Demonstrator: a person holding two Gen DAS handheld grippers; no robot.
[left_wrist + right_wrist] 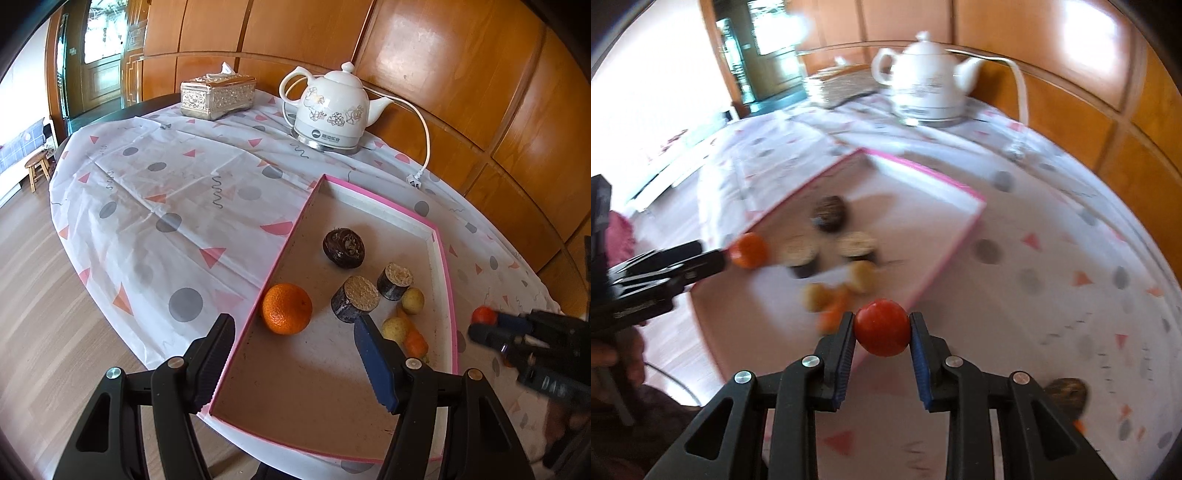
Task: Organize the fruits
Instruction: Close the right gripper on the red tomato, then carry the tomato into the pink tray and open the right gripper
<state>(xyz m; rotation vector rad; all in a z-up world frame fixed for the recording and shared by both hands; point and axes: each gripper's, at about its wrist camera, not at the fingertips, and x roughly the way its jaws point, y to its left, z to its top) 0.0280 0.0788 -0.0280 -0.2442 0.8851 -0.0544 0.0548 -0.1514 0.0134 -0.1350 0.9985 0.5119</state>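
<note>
Gripping a red tomato (882,328) in the right gripper (882,330) at the pink tray's (925,295) four o'clock rim, left gripper (291,354) hanging half-open, empty, beside the orange (287,308).

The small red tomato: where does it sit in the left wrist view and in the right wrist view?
Left wrist view: the tomato is at the right edge, outside the pink tray, at the tips of the right tongs.
Right wrist view: the tomato is lower centre, clamped between the right tongs.
Shared landmark: the white teapot at the far side of the table.
</note>
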